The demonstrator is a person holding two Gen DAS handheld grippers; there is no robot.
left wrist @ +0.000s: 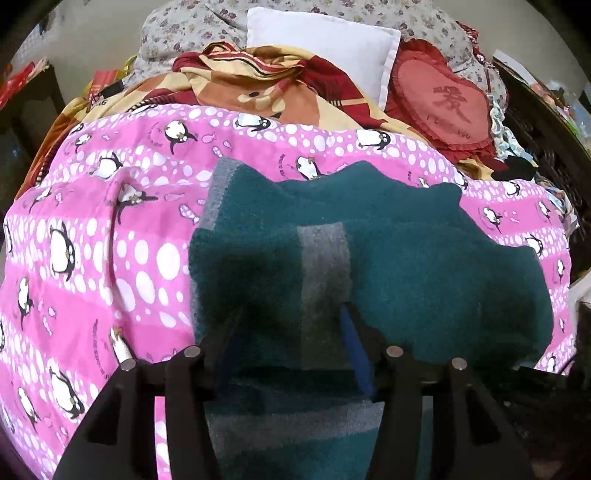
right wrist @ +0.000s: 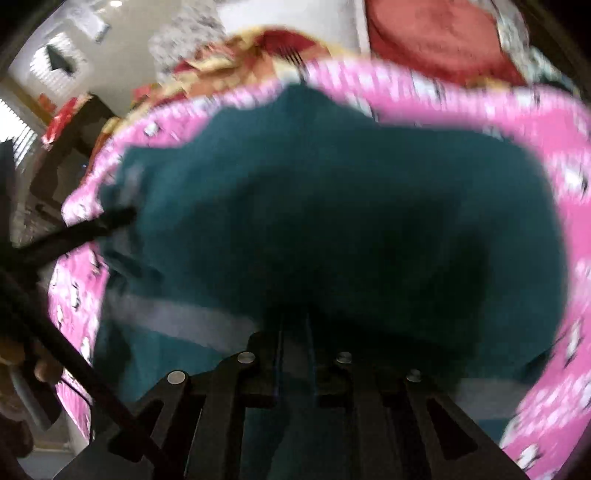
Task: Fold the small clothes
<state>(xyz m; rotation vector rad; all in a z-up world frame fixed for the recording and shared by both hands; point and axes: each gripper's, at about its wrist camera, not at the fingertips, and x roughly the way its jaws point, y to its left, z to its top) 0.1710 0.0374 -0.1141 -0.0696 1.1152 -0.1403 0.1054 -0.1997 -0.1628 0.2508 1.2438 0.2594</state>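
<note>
A teal knitted garment [left wrist: 406, 258] with grey stripes lies spread on a pink penguin-print blanket [left wrist: 92, 258]. My left gripper [left wrist: 291, 321] hovers over its near part, jaws open, with a grey stripe showing between the fingers. In the blurred right wrist view the same garment [right wrist: 332, 203] fills the middle over the pink blanket [right wrist: 554, 122]. My right gripper [right wrist: 295, 321] points down at it, fingers close together and shut. Blur and shadow hide whether cloth is pinched there. A dark finger of the left gripper [right wrist: 103, 221] reaches in from the left.
Behind the blanket lie an orange and red patterned quilt [left wrist: 258, 85], a white pillow [left wrist: 321, 40], a red heart cushion [left wrist: 443, 107] and floral bedding [left wrist: 192, 26]. Dark furniture [left wrist: 546, 122] stands at the right edge. A person's hand [right wrist: 40, 369] shows at lower left.
</note>
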